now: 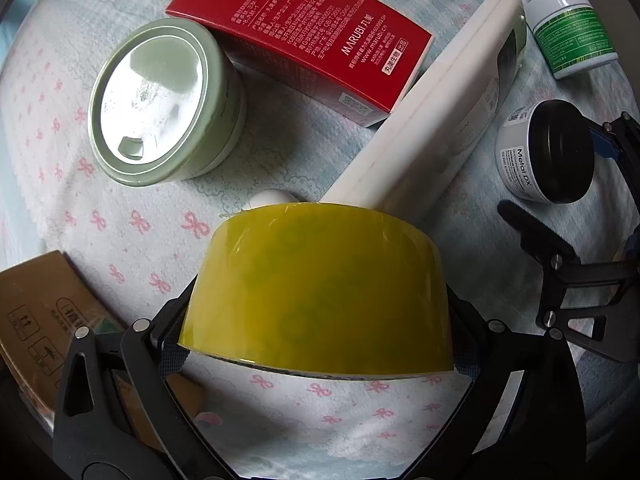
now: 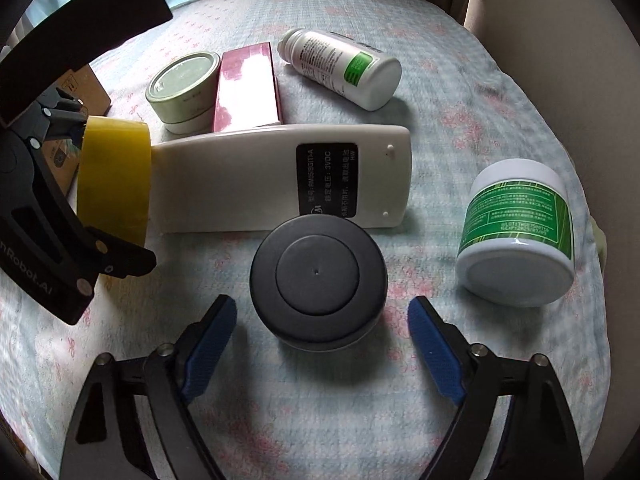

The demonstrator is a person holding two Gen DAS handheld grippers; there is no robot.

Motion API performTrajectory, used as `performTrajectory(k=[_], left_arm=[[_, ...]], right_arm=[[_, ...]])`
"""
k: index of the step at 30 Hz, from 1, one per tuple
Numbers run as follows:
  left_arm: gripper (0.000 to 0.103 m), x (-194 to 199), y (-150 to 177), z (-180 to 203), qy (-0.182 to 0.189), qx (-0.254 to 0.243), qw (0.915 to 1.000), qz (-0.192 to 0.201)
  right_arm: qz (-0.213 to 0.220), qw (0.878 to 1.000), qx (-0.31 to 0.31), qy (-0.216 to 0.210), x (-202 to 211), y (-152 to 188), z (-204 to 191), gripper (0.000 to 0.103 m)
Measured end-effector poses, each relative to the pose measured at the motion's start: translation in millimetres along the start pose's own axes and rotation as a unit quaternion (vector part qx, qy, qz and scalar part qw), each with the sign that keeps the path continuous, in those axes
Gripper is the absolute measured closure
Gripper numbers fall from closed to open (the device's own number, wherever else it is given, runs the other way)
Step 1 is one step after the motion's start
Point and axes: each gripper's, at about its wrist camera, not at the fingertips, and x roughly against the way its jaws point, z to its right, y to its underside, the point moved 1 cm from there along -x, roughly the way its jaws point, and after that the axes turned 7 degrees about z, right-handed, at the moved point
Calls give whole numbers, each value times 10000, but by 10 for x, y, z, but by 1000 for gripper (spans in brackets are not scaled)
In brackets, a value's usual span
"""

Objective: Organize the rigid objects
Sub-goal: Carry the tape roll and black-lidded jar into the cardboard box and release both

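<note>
Both grippers, the left gripper [image 1: 316, 354] and the right gripper [image 2: 322, 344], have black angular frames, silver screws and ribbed blue pads [image 2: 434, 354]; white lettering marks the left one's body.

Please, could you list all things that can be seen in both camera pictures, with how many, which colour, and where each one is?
tape roll: one, yellow, held between the left gripper's fingers, beside the remote's narrow end
remote control: one, white, lying face down in the middle of the cloth
black-lidded jar: one, grey with black lid, between the open right fingers
green-labelled jar: one, white, lying on its side, to the right
bottle: one, white with green label, lying down behind the remote
tin: one, pale green, beside the red box
red box: one, lying flat behind the remote
cardboard box: one, brown, at the cloth's left edge
cloth: one, pale blue with pink bows, under everything
left gripper: one, black
right gripper: one, black with blue pads
</note>
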Motion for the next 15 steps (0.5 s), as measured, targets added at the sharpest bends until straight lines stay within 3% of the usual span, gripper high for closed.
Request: performTrajectory(k=[1, 3, 15], left_arm=[[4, 5, 9, 0, -4, -15, 10000, 23], [4, 14, 24, 0, -30, -12, 10000, 65], [4, 272, 143, 8, -110, 327, 9986, 412]], right_arm=[[10, 10000, -17, 34, -16, -1, 1, 34], [74, 9999, -73, -75, -15, -17, 16, 51], [188, 9996, -183, -111, 120, -68, 66, 51]])
